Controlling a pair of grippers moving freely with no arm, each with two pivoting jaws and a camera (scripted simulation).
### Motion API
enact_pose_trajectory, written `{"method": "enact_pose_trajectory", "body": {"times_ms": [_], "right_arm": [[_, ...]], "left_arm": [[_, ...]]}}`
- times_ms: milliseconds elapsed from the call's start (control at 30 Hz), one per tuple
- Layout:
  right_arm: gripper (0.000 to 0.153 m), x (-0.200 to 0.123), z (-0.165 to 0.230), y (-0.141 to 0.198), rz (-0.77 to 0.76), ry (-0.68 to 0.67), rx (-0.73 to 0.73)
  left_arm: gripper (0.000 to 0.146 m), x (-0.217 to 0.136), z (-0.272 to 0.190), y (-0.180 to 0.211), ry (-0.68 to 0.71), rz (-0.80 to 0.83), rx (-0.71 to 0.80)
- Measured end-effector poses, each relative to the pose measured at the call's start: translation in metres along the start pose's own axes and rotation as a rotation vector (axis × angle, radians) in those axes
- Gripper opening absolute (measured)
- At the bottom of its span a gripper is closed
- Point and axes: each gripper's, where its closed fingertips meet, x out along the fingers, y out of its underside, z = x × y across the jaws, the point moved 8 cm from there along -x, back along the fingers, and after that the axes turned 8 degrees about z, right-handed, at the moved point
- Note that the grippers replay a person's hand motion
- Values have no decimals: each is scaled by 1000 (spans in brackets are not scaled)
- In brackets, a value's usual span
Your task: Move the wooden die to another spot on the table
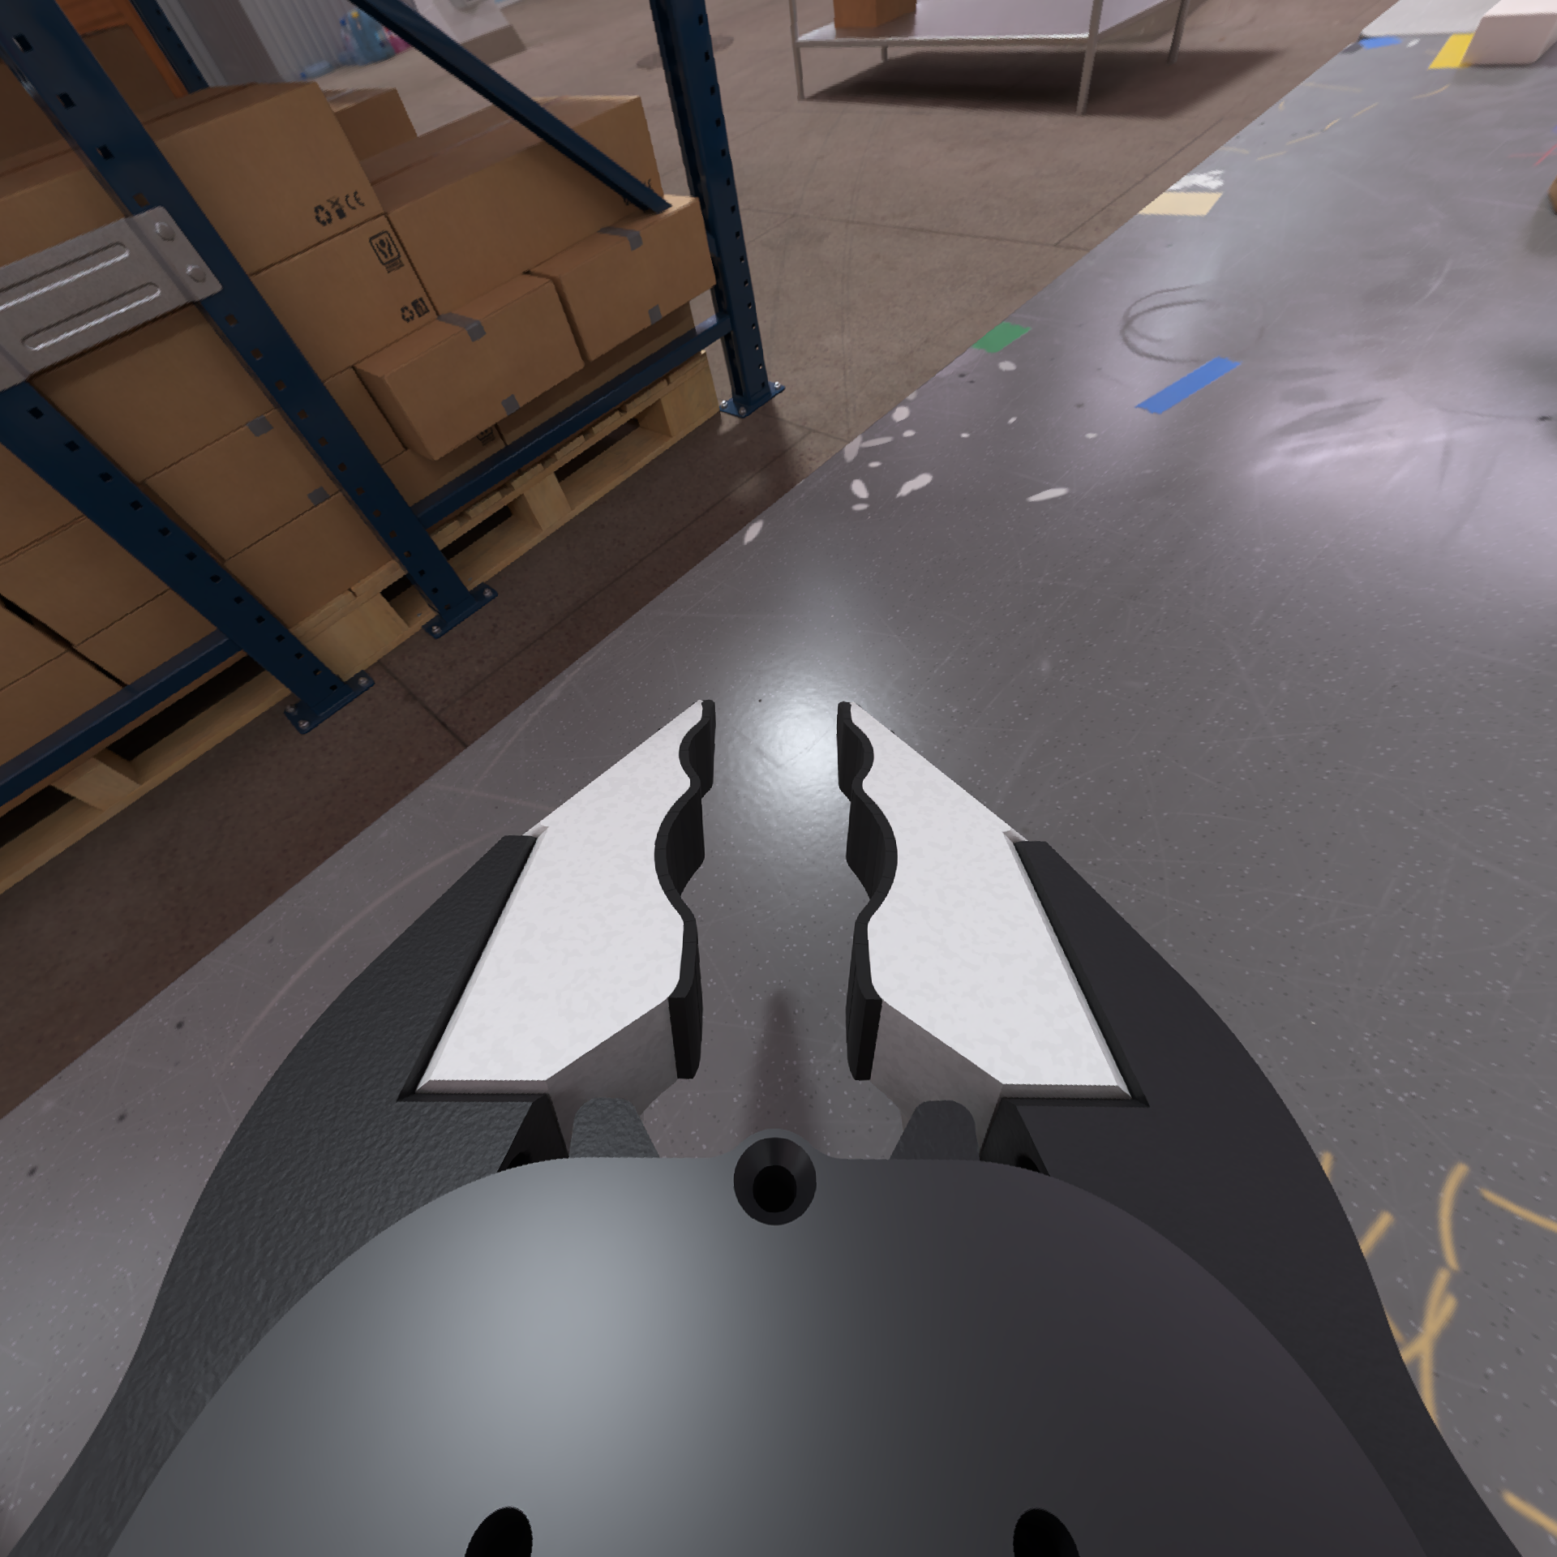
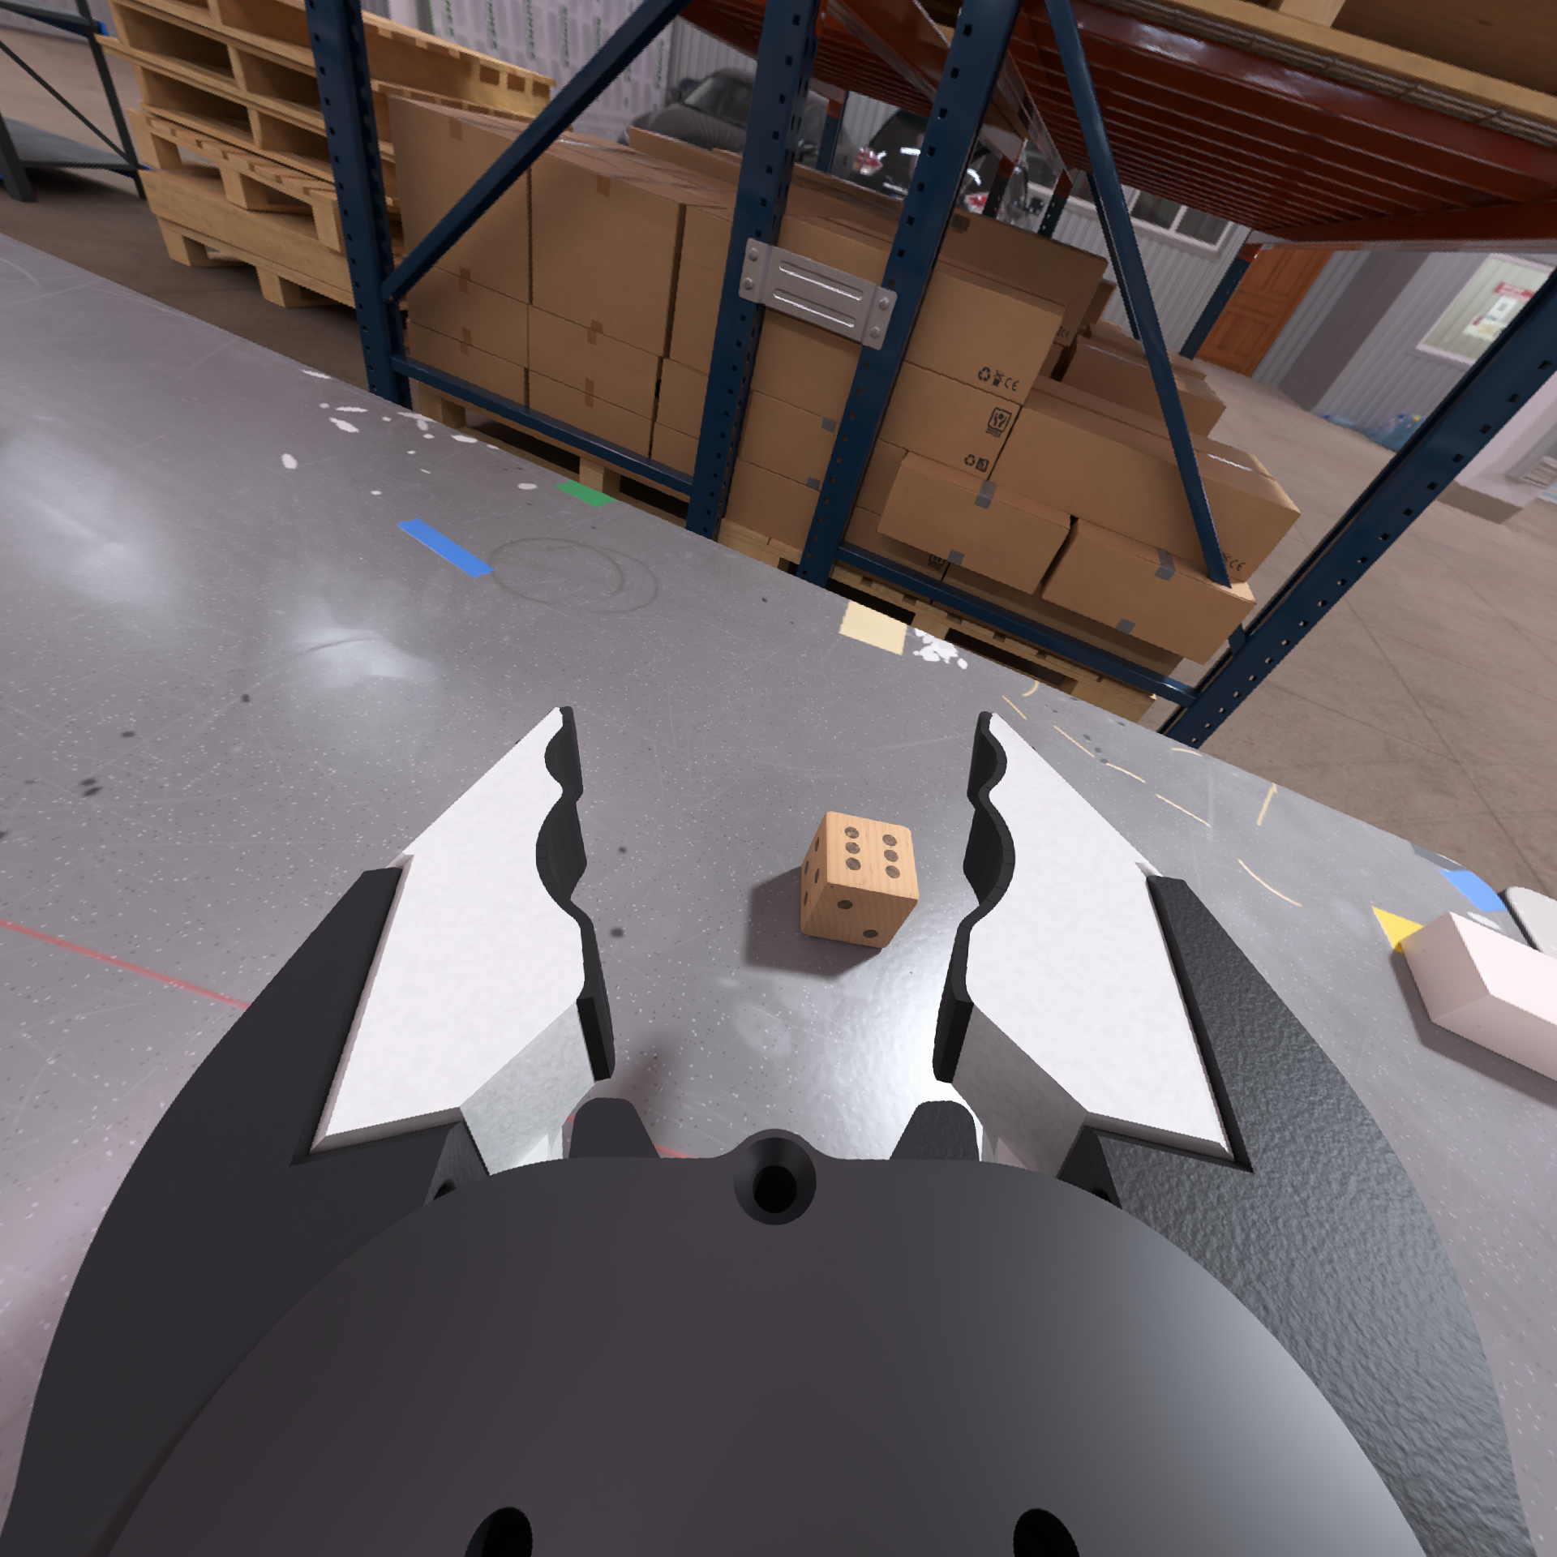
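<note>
The wooden die [image 2: 858, 879] with dark pips sits on the grey table [image 2: 253, 758] in the right wrist view. My right gripper [image 2: 773, 724] is open wide above the table. The die lies between the two fingers, nearer the right finger [image 2: 1062, 910], with gaps on both sides. My left gripper [image 1: 775, 716] is open with a narrower gap and holds nothing, over bare grey table [image 1: 1179, 758]. The die does not show in the left wrist view.
A pale pink block [image 2: 1491, 986] lies on the table to the right of the die. Coloured tape marks [image 2: 444, 548] dot the table. Beyond the table edge [image 2: 969, 640] stand blue racks [image 2: 741, 337] with cardboard boxes [image 1: 472, 371] on pallets.
</note>
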Motion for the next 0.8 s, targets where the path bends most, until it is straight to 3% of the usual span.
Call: {"method": "enact_pose_trajectory", "body": {"times_ms": [800], "right_arm": [[92,-6,-8,0,-56,-26,95]], "left_arm": [[29,-1,0,-1,-12,-12,15]]}}
